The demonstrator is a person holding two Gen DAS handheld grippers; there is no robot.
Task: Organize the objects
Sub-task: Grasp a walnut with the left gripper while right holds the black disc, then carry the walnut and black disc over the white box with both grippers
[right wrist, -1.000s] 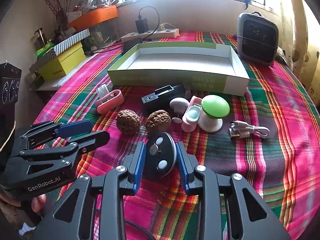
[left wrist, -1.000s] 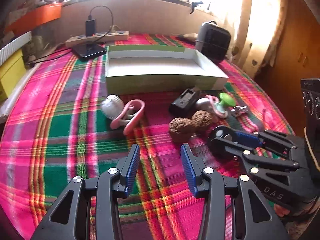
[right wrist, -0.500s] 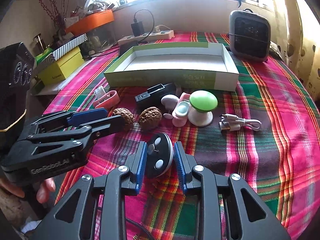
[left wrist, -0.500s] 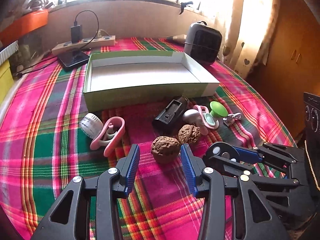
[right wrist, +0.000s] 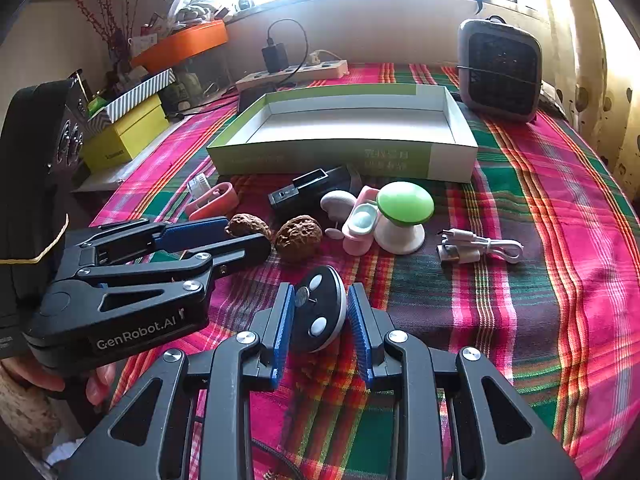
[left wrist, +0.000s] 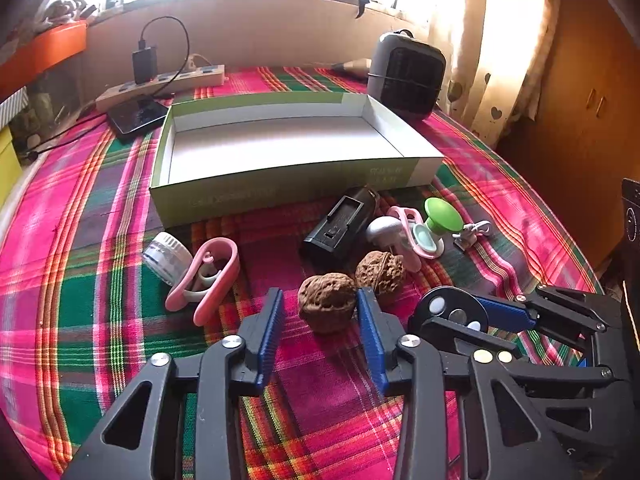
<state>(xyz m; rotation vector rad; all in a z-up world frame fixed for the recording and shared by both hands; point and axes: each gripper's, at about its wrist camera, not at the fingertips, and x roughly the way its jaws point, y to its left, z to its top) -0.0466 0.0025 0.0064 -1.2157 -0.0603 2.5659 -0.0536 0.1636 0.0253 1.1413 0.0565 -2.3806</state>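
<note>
Presently we find the left gripper straddling the nearer walnut, its jaws having just been closing; the right pad sits at or against the shell while a gap shows at the left pad, so we judge the nut not yet clamped. The right gripper is clenched on a black oval remote, held off the plaid cloth. From the left wrist view, the second walnut lies just beside the first at one o'clock, and the open green box, still without contents, stands at twelve o'clock beyond the clutter. Our concern is the grasp: the shell is round and ridged, and an off-centre squeeze could squirt it forward into its neighbour or the black charger. The pink clip at ten o'clock lies close enough for the left finger to catch it when the gripper lifts.
</note>
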